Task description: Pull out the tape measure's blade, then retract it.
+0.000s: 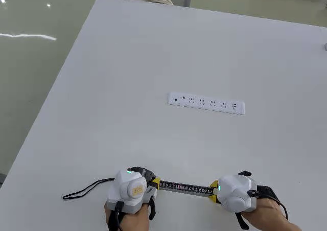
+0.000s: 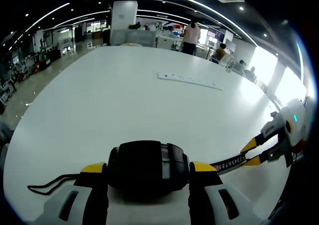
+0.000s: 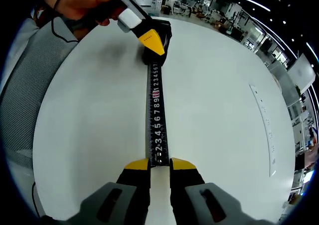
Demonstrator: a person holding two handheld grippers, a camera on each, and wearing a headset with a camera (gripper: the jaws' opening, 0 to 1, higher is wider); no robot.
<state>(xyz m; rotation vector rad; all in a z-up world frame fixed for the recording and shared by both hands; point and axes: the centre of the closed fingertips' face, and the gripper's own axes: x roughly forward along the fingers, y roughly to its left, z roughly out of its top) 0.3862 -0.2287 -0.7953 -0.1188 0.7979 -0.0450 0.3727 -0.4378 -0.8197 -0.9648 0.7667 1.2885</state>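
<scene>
Step in hand: the pull-out, by my judgement; a short length of blade (image 3: pixel 156 110) is drawn between the 2 tools, and retraction is not yet done.
Tape measure: the black tape measure (image 2: pixel 148 163) sits on the white table (image 1: pixel 153 62) at its near edge, with its black wrist cord (image 1: pixel 84 190) trailing to the left.
Left gripper: the left gripper (image 1: pixel 153 182) has its yellow-tipped jaws pressed against both sides of the tape measure.
Right gripper: the right gripper (image 3: pixel 159 164) pinches the free end of the blade, well apart from the tape measure.
Next move: probably carry the right gripper straight toward the tape measure, blade kept flat and under tension so it feeds in without snapping.
Writing: blade numerals 2 to 9, a red 10, then 1 to 7 toward the tape measure.
Brand: none I can read; the tape measure looks too dark.
Also on the table: a white power strip (image 1: pixel 206 102), further back.
</scene>
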